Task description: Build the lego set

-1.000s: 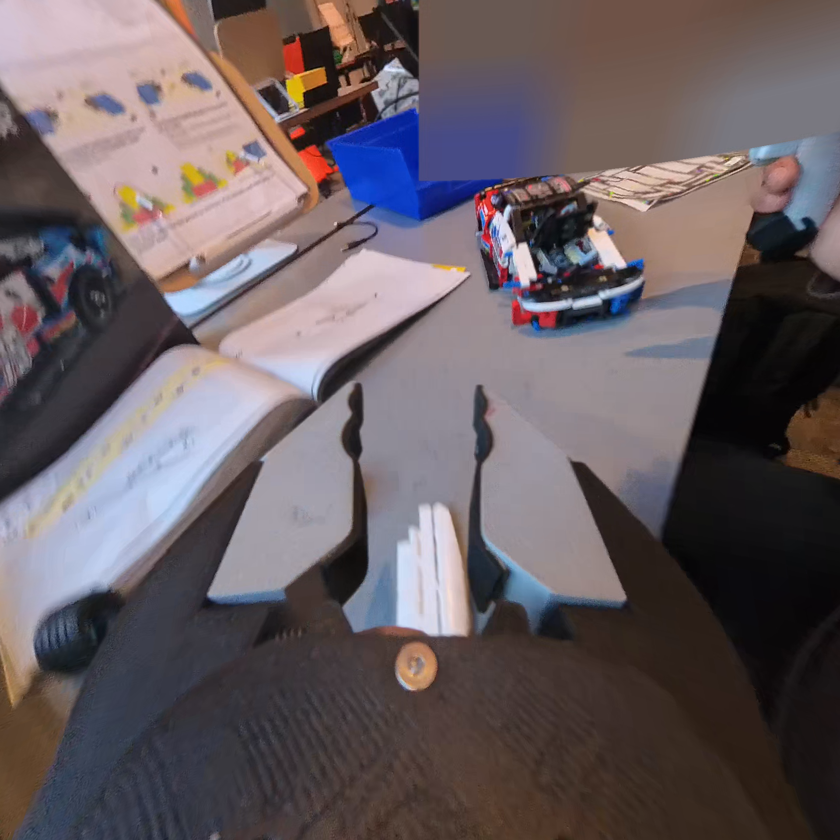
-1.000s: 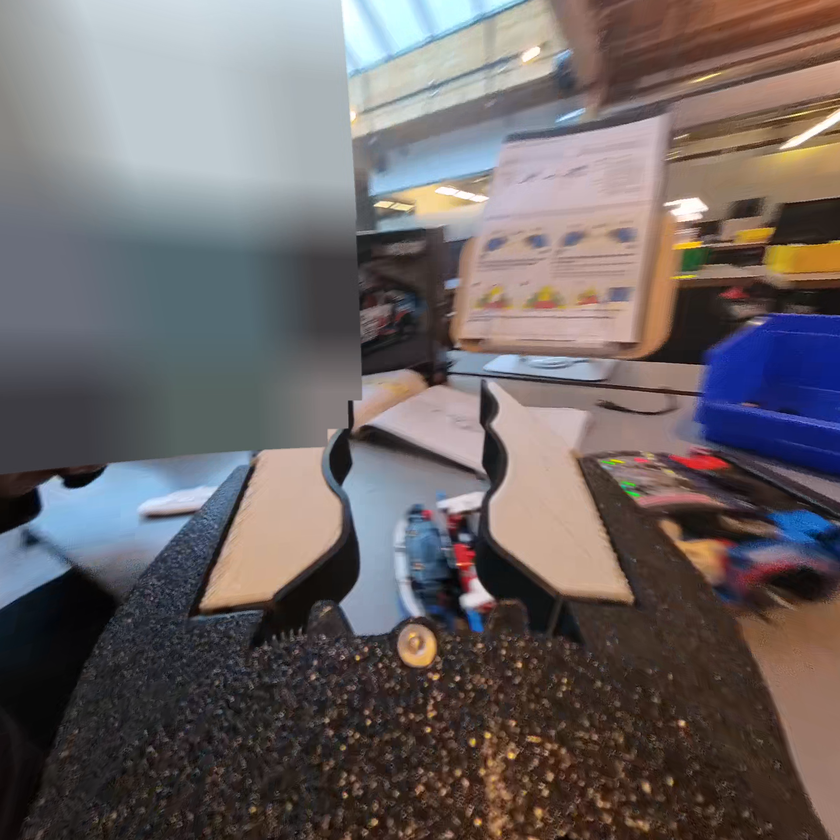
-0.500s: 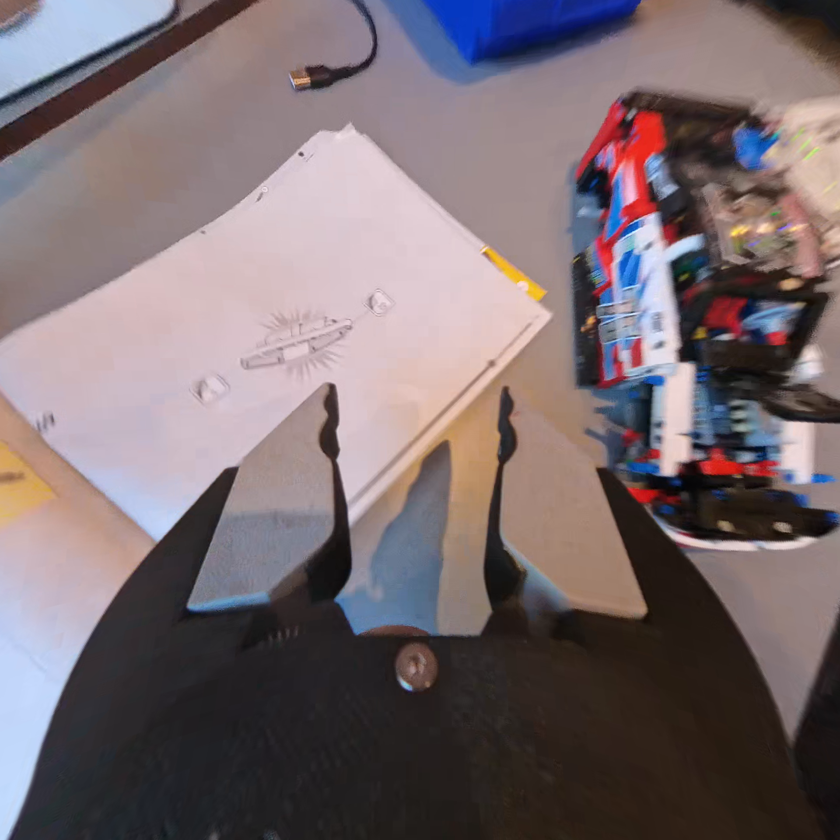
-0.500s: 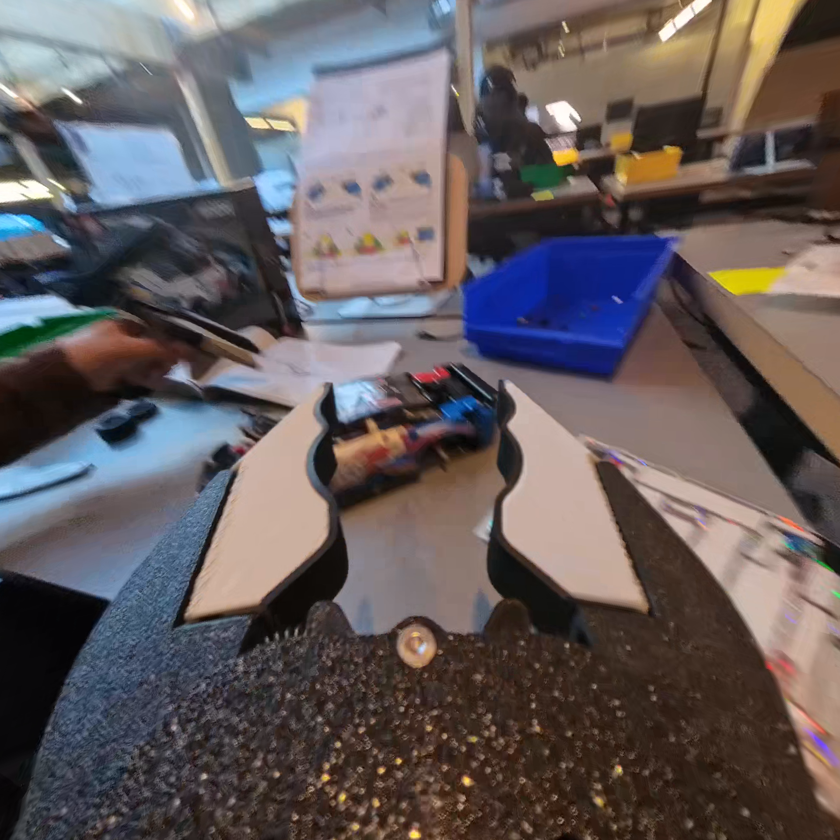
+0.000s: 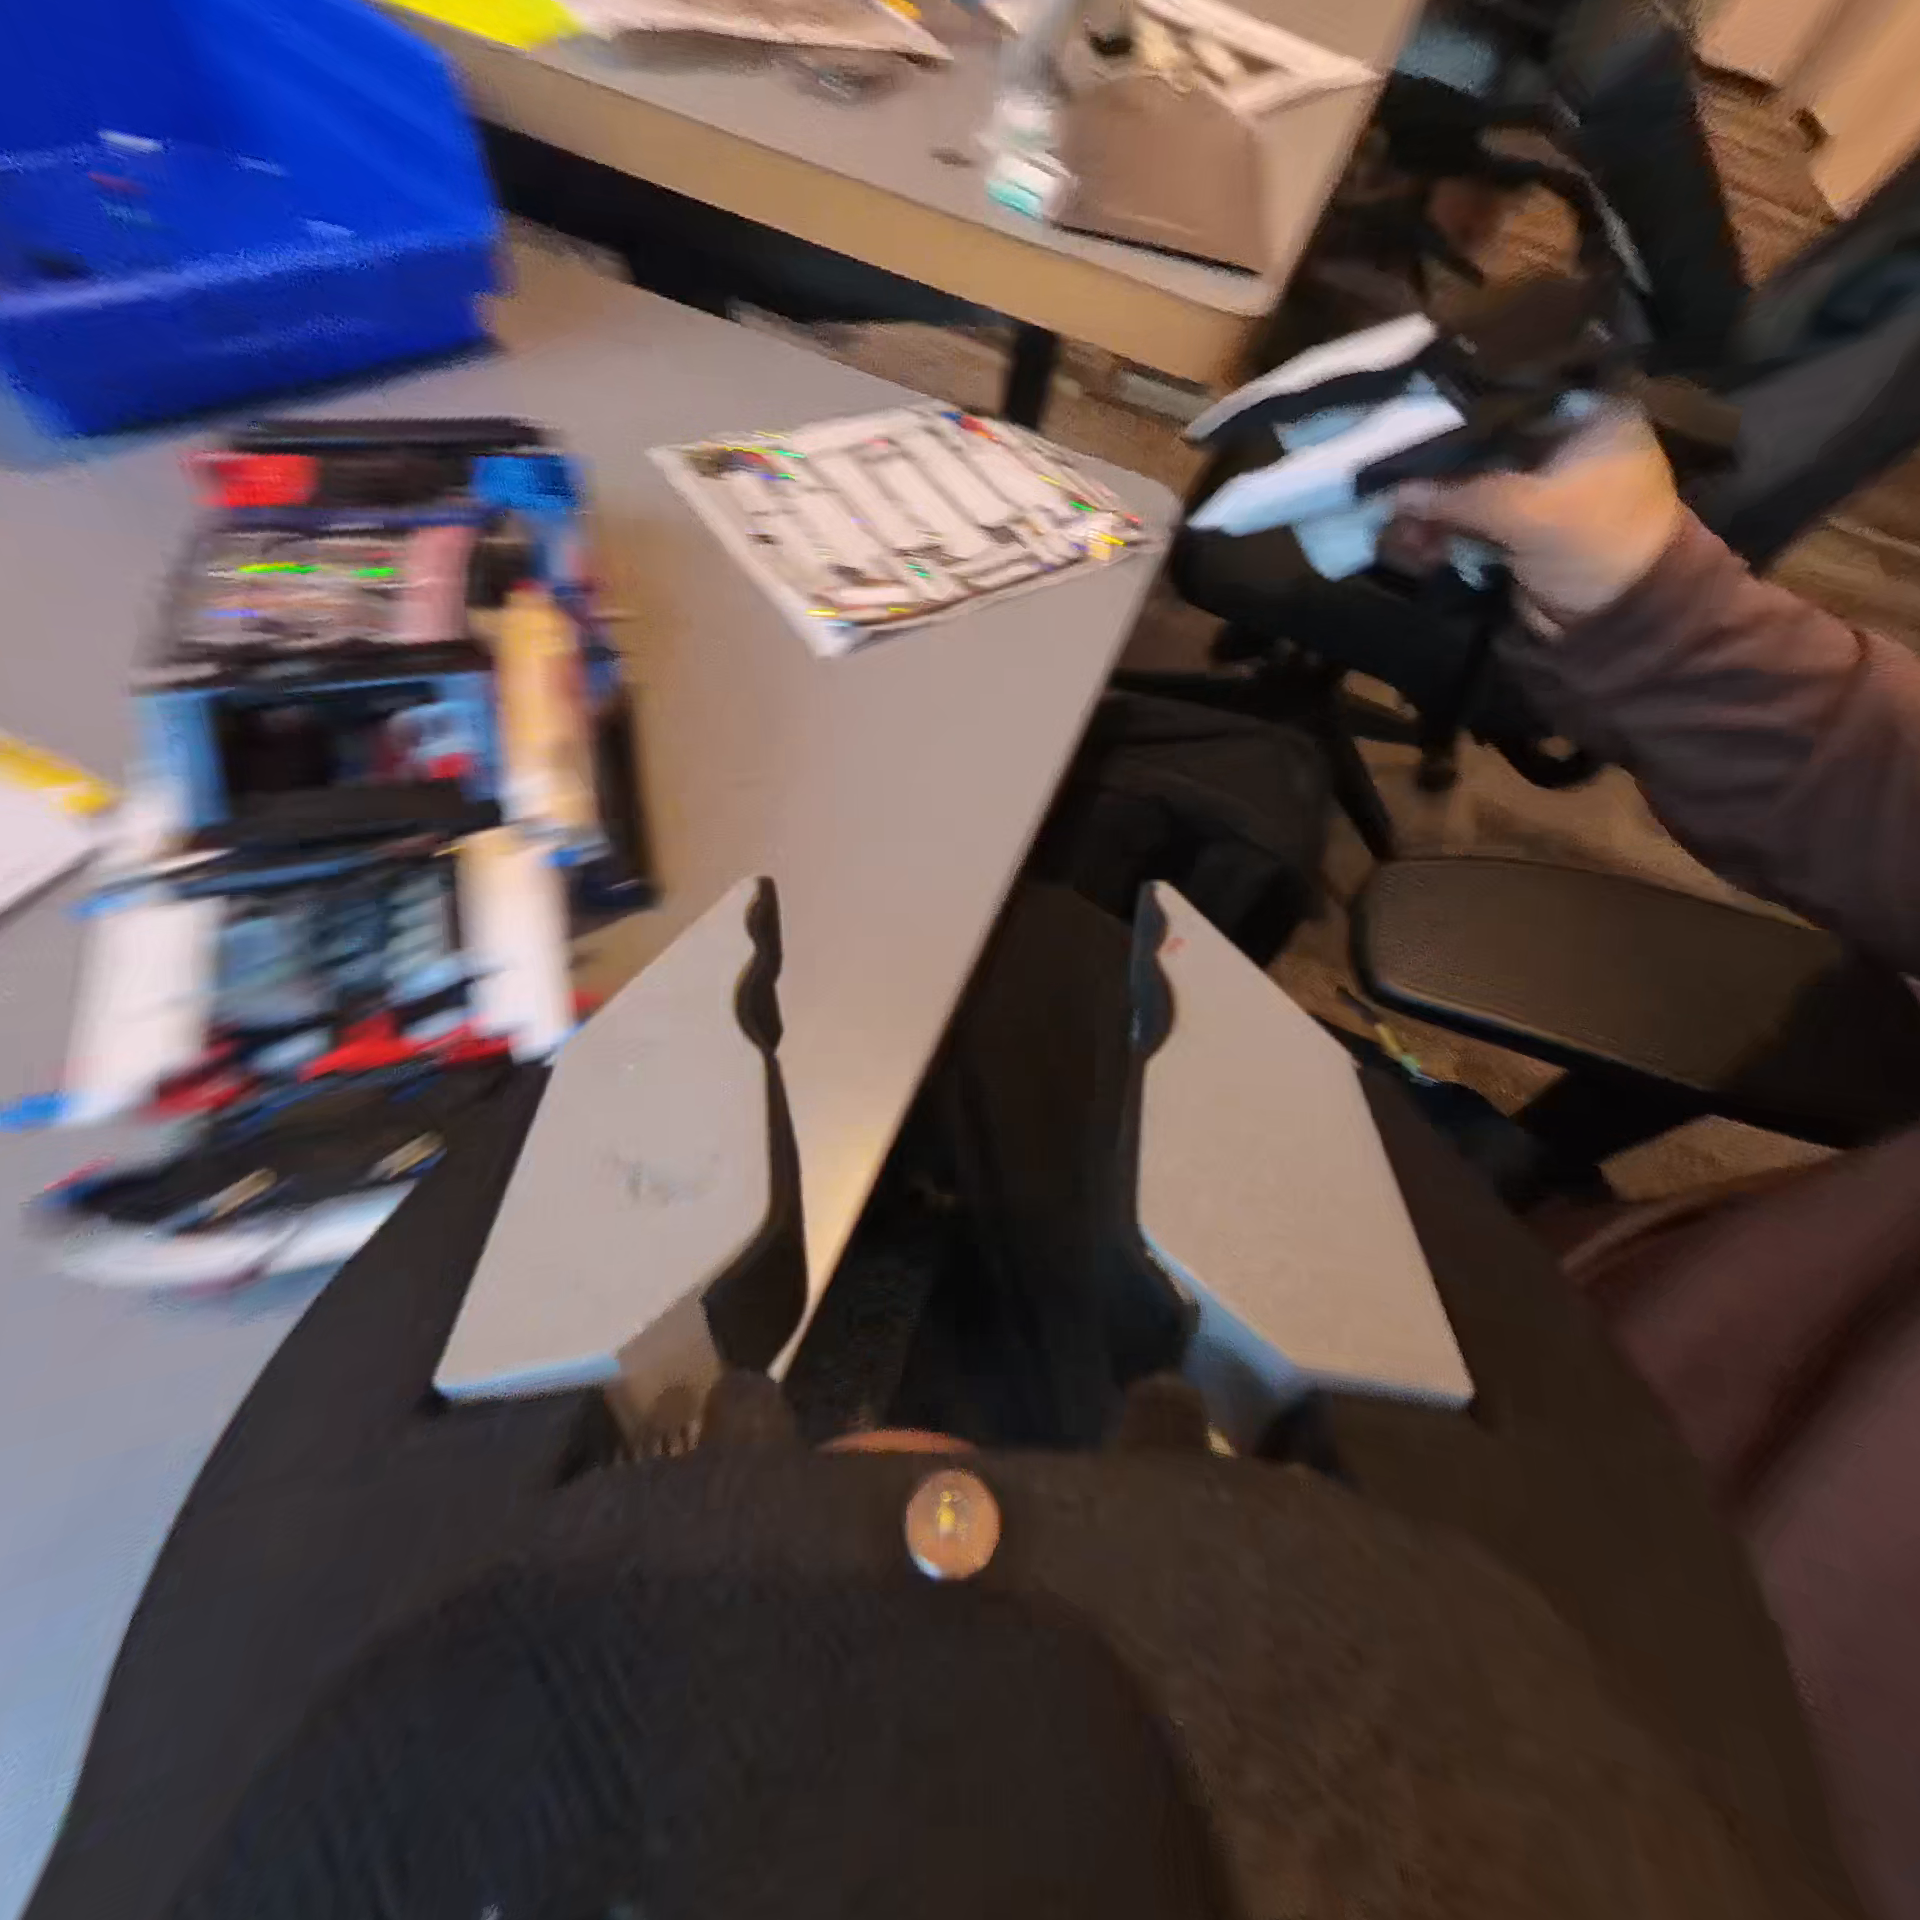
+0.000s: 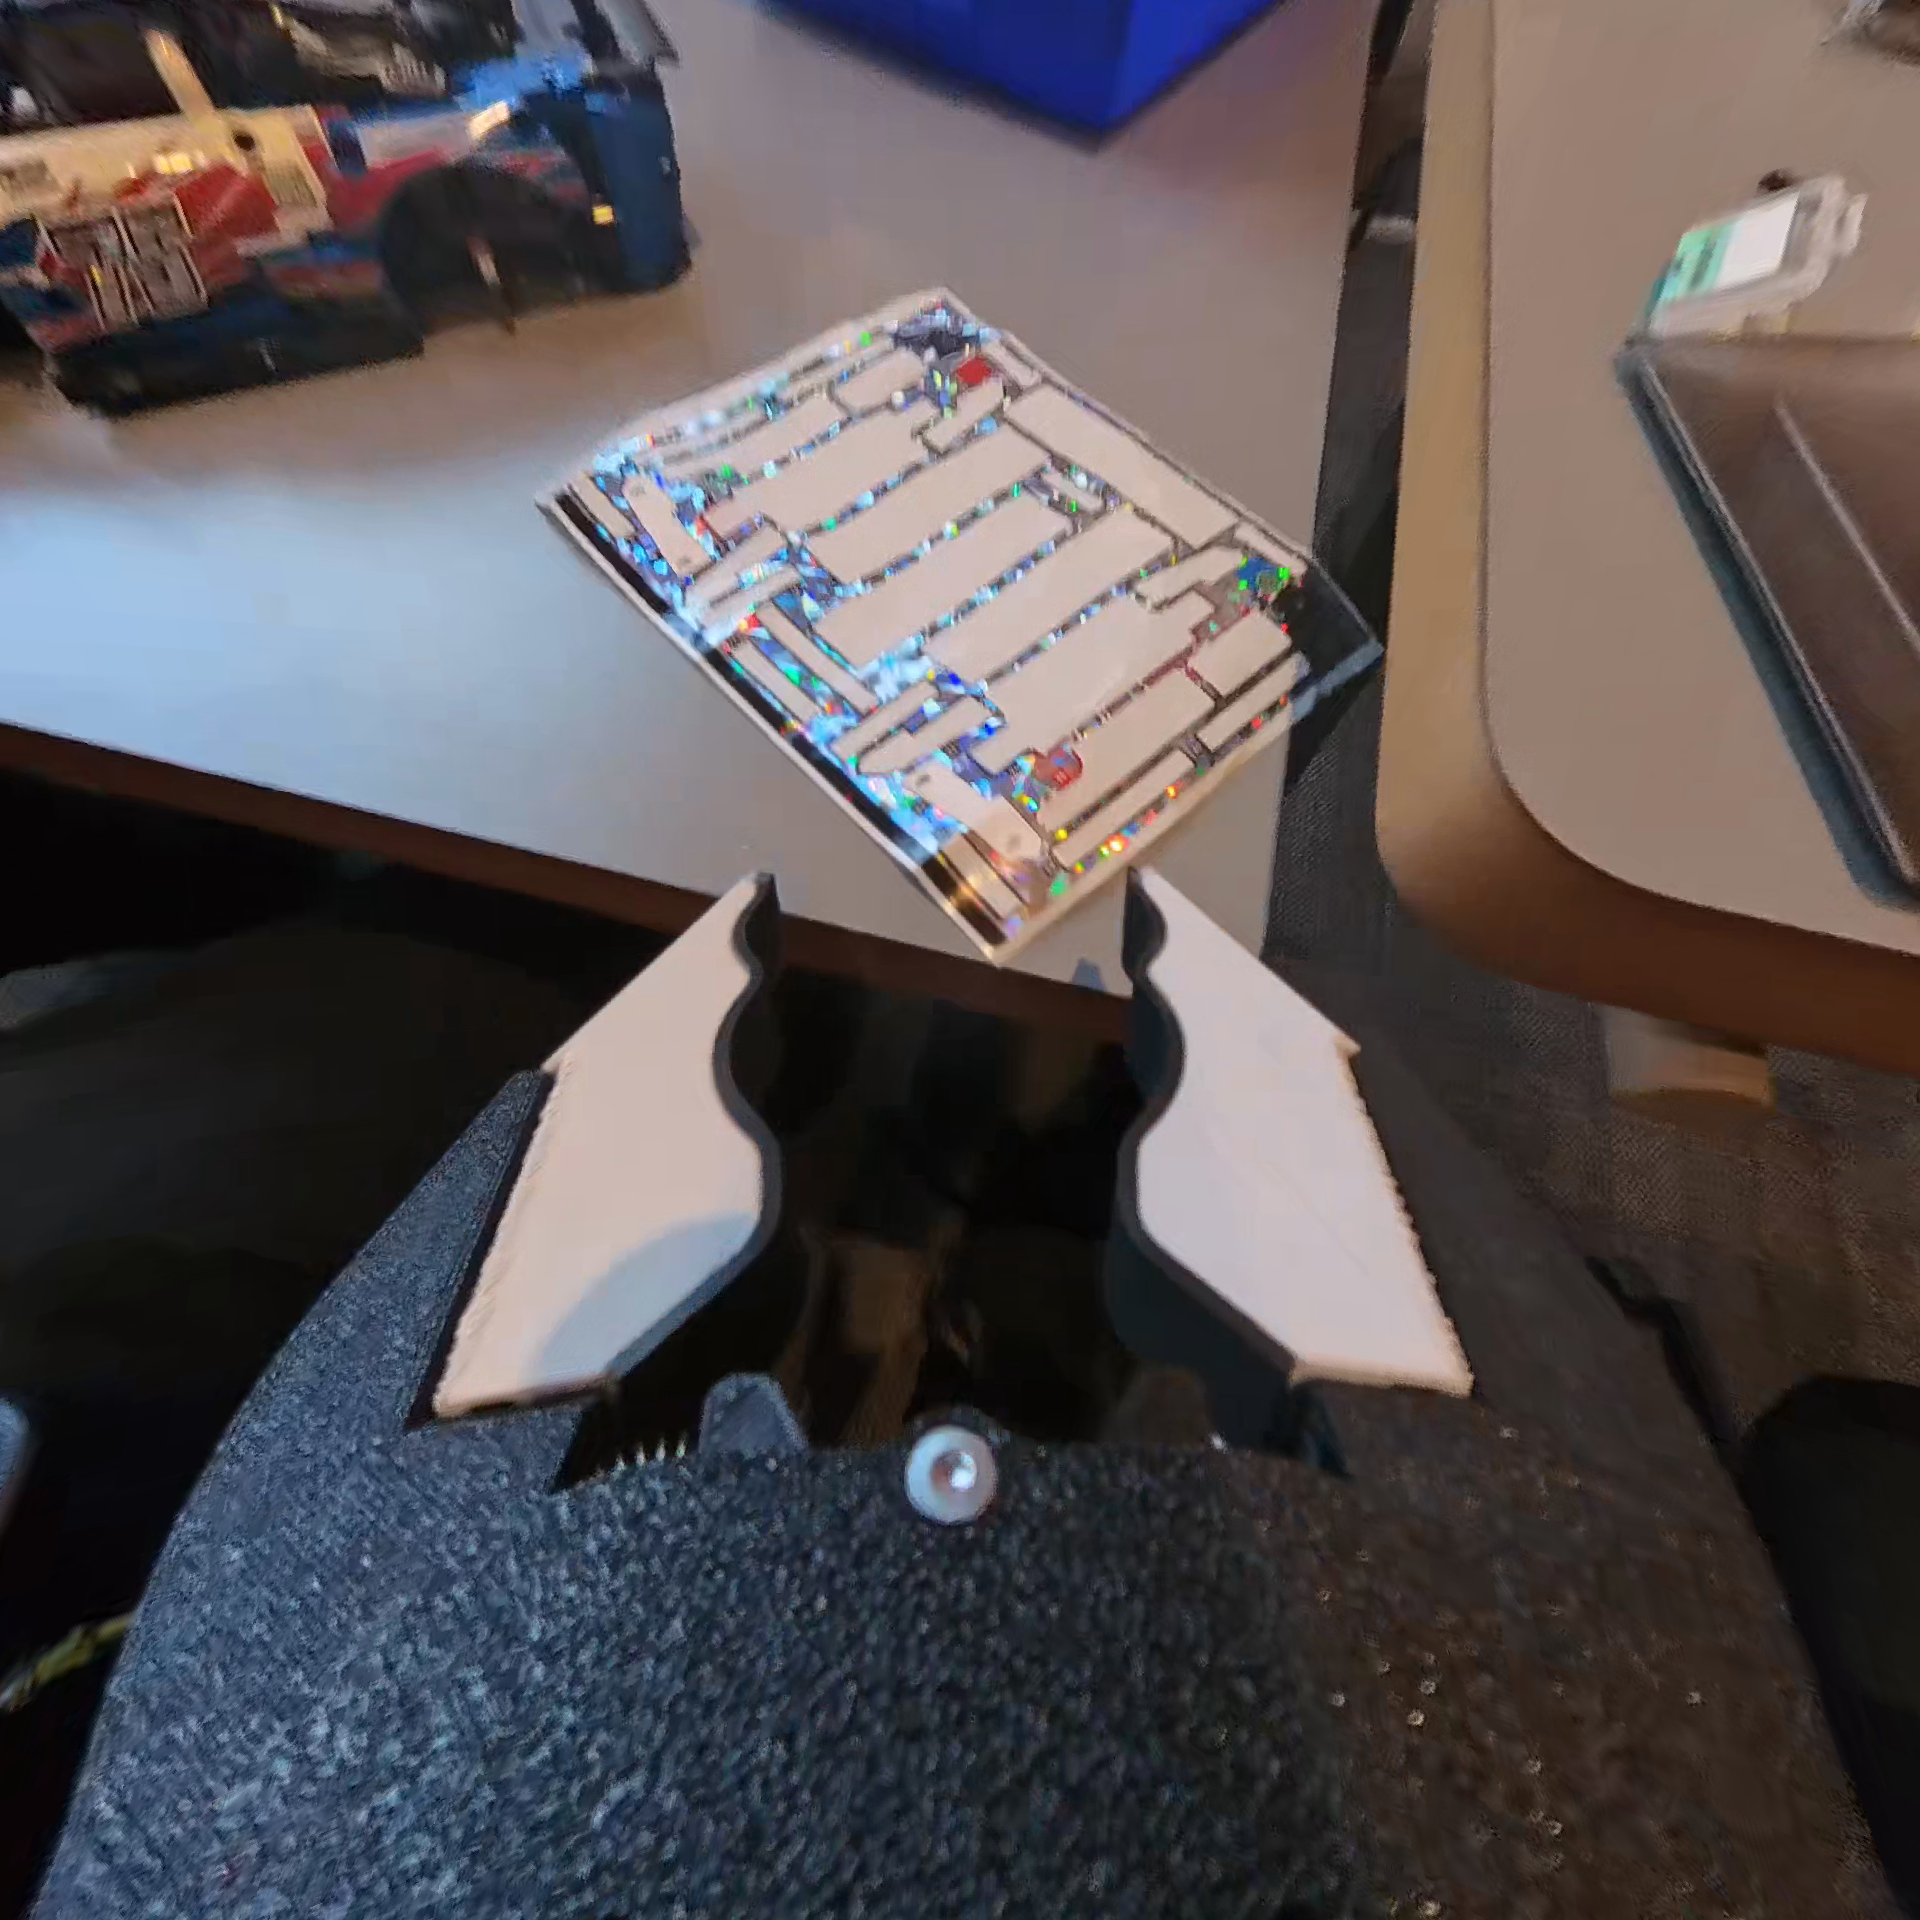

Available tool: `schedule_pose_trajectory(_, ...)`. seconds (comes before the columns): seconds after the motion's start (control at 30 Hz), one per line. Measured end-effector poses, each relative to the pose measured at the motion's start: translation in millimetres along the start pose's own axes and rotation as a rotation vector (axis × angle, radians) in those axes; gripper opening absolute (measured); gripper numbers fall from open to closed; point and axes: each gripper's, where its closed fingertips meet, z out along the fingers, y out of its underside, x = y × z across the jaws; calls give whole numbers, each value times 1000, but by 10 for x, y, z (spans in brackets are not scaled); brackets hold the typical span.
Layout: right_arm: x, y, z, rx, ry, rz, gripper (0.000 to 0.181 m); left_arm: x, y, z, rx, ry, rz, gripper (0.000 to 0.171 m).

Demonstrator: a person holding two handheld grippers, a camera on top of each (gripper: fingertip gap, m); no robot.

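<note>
The left gripper (image 5: 951, 914) hung over the table's near edge with its 2 fingers spread wide and nothing between them; one finger (image 5: 665, 1122) sat above the grey table (image 5: 883, 748), the other over the dark gap beside it. Just off to that gripper's left, the lego car (image 5: 343, 810) stood on the table, a blurred mass of red, white, blue and black, parts of it smeared by motion. Beyond the car sat a blue bin (image 5: 229, 208), and toward the table's corner lay a glittery sticker sheet (image 5: 904, 520), flat and apart from the car. Farther right, a hand (image 5: 1538, 520) in a dark sleeve gripped the handle of the other tool above an office chair (image 5: 1621, 987). Over to the right gripper (image 6: 951, 935): its 2 fingers were parted too, empty, hovering just short of the table edge (image 6: 520, 842), with one fingertip (image 6: 1153, 914) near the sticker sheet's (image 6: 956, 613) closest corner but not touching it. That sheet rested at the table's corner, slightly overhanging it. The lego car (image 6: 260, 208) stood well behind it at the upper left, side-on. A second table (image 6: 1558, 623) stood across a narrow gap to the right, carrying a dark flat case (image 6: 1818, 540) and a small green-and-white packet (image 6: 1745, 260).
</note>
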Motion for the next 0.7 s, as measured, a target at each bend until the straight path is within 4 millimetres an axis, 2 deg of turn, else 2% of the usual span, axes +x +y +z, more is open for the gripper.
schedule_pose_trajectory(0.07, 58, 102, 26, -45, -48, -10, 67, 344, 98, 526, -71, 50, 59, 63)
schedule_pose_trajectory(0.13, 14, 158, 85, -82, -138, -23, 66, 510, 191, 1024, -160, 56, 140, 64)
schedule_pose_trajectory(0.2, -34, 69, 115, -43, -187, -58, 67, 502, 113, 1403, -165, 36, 235, 55)
schedule_pose_trajectory(0.3, -39, 2, 201, -27, -215, -85, 67, 318, -45, 1801, -181, 11, 309, 56)
schedule_pose_trajectory(0.37, -21, 26, 323, -53, -233, -49, 67, 167, -119, 1991, -213, 16, 293, 65)
schedule_pose_trajectory(0.43, -51, 90, 450, -97, -256, -11, 65, 48, -156, 2138, -245, 32, 278, 67)
schedule_pose_trajectory(0.5, -158, 65, 487, -92, -303, -4, 60, -85, -161, 2235, -261, 22, 259, 67)
schedule_pose_trajectory(0.57, -251, 63, 475, -122, -331, -8, 60, -130, -95, 2297, -295, 50, 228, 68)
schedule_pose_trajectory(0.6, -333, 67, 454, -138, -359, -6, 60, -141, -43, 2313, -322, 59, 219, 69)
schedule_pose_trajectory(0.7, -903, 78, 319, -186, -587, 24, 51, -93, 2, 2214, -331, 72, 225, 72)
